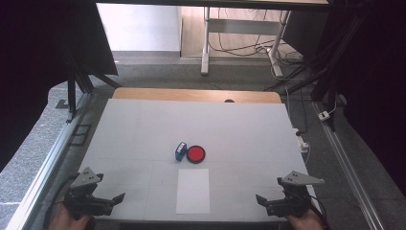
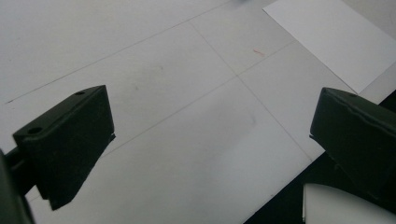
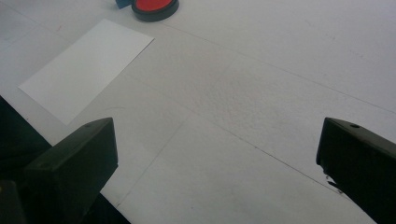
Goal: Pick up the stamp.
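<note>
Left gripper (image 1: 107,203) jaws wide apart, near-left table corner | right gripper (image 1: 268,203) jaws spread, near-right | red ink pad (image 1: 196,154) touching blue stamp (image 1: 180,151) mid-table | 1 white sheet (image 1: 193,190) just in front

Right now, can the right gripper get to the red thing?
Probably yes. The right gripper is open near the table's front edge, and bare table lies between it and the red pad. The blue block sits on the pad's far side.
</note>
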Motion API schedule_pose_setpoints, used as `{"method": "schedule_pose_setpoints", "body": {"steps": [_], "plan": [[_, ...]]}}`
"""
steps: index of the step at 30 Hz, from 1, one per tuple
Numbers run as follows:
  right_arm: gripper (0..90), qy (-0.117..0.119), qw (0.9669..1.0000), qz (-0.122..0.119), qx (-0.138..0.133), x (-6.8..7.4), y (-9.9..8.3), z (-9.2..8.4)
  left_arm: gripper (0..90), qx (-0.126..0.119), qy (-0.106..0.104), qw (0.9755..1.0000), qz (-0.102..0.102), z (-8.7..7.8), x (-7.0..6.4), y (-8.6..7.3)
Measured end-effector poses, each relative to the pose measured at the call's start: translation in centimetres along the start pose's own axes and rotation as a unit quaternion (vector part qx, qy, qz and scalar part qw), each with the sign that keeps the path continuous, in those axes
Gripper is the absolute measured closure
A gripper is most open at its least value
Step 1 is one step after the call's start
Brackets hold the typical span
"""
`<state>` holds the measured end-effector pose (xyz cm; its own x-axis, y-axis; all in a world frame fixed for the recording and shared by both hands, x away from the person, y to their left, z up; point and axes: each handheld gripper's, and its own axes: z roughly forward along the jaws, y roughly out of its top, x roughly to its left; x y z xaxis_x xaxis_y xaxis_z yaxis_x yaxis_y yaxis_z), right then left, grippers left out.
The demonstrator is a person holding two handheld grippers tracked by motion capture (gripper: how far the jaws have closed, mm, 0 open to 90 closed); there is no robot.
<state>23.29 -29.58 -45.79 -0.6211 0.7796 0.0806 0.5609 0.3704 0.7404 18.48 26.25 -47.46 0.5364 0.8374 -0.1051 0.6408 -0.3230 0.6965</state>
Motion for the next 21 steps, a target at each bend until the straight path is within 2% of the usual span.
{"method": "schedule_pose_setpoints", "body": {"steps": [6,12,18,21], "plan": [[0.0,-0.001,1.0000,0.000,0.001,0.0,0.0,0.0,0.2,-0.009,-0.009,0.9999,0.005,0.0,0.0,0.5],[0.0,-0.001,1.0000,0.000,0.003,0.0,0.0,0.1,0.2,-0.005,-0.031,0.9995,0.007,0.7,0.1,1.0],[0.0,0.000,1.0000,0.000,0.003,0.0,0.0,0.1,0.0,-0.004,-0.040,0.9992,0.003,1.2,0.4,1.3],[0.0,-0.001,1.0000,0.001,0.004,0.0,0.0,0.1,0.0,-0.009,-0.041,0.9991,0.008,1.5,0.4,1.5]]}}
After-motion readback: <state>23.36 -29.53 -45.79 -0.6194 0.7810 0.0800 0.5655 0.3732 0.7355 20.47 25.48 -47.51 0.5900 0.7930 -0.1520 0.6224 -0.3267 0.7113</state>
